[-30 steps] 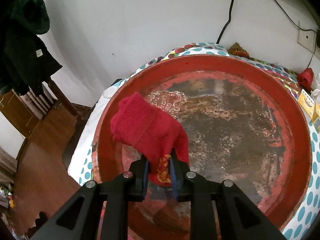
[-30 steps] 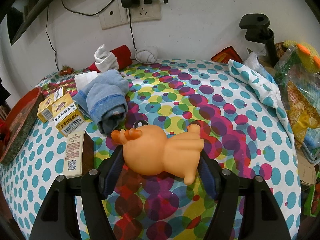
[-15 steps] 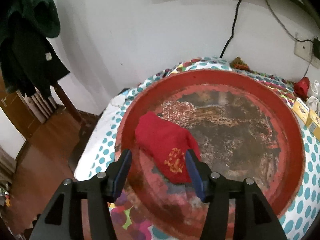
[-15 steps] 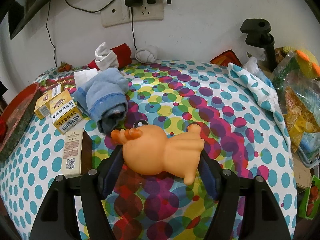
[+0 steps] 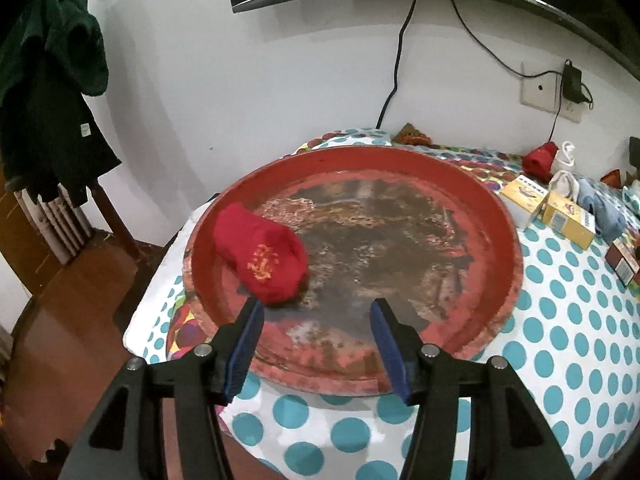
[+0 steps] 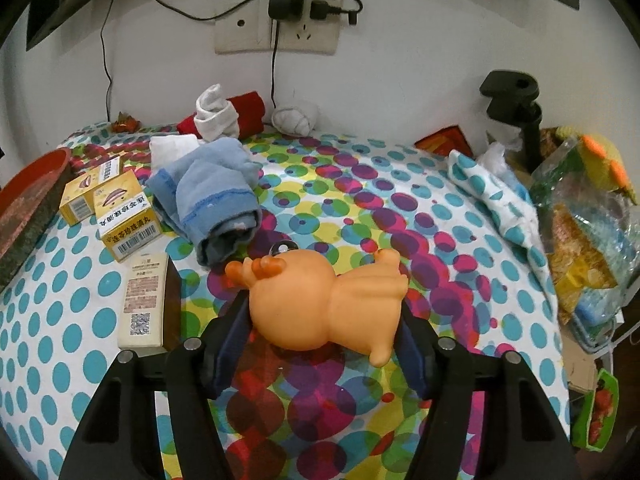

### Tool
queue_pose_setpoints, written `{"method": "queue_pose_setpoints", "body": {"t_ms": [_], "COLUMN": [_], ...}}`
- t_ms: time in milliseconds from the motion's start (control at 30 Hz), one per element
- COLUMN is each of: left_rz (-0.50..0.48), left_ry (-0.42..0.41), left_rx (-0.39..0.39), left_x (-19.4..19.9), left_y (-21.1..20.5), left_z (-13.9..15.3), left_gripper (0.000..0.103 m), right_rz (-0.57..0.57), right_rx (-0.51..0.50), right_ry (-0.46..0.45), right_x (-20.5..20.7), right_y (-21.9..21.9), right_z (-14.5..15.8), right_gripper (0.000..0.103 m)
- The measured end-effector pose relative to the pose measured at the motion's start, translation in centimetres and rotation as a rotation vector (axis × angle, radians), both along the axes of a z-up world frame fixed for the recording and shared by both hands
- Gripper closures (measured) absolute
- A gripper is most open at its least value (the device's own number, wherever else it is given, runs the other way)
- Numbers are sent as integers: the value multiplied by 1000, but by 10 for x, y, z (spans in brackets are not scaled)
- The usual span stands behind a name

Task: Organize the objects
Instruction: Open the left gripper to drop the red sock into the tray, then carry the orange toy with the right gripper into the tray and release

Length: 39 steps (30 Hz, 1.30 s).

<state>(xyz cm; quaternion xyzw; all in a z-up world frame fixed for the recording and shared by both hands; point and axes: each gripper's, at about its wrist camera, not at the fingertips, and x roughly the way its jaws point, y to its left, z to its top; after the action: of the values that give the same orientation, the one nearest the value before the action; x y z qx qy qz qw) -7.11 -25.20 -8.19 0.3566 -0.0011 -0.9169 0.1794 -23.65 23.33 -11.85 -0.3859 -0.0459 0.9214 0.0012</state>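
Left gripper (image 5: 316, 312) spread wide, empty, hanging at the near edge of the round worn red metal tray (image 5: 496, 216); rolled red sock with gold emblem (image 5: 262, 254) lying inside near the left rim. Right gripper (image 6: 322, 320) clamped on the orange rubber toy animal (image 6: 320, 300). Best carried level, released low. Toy's face hidden, box print unreadable.

Sock (image 5: 262, 258) lies in tray (image 5: 500, 216), seemingly near its left rim.
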Motion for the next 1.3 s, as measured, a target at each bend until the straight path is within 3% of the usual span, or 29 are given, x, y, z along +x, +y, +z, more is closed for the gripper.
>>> {"method": "queue_pose_setpoints", "body": {"t_ms": [200,333,533,767,1067,1133,1300], "left_rz": [12,44,71,103,117,120,127], "left_ry": [18,13,15,20,28,31,36], "left_rx": [41,97,118,136,143,144,141], "left_x": [4,5,8,9,10,11,11], "left_y": [-8,-20,-26,-36,-41,-42,-44], "left_z": [1,-1,0,0,1,2,2], "left_gripper": [46,46,46,46,46,46,46], "right_rz": [-13,56,215,382,502,522,546], "right_rx": [-11,-40,-111,-110,-90,-75,-37], "right_ry": [19,46,35,12,-36,-42,-62], "right_x": [3,8,17,27,44,54,35], "right_y": [16,-8,-69,-154,-271,-282,-308], "right_z": [12,33,48,44,36,21,18], "right_gripper": [40,40,40,39,39,39,39]}}
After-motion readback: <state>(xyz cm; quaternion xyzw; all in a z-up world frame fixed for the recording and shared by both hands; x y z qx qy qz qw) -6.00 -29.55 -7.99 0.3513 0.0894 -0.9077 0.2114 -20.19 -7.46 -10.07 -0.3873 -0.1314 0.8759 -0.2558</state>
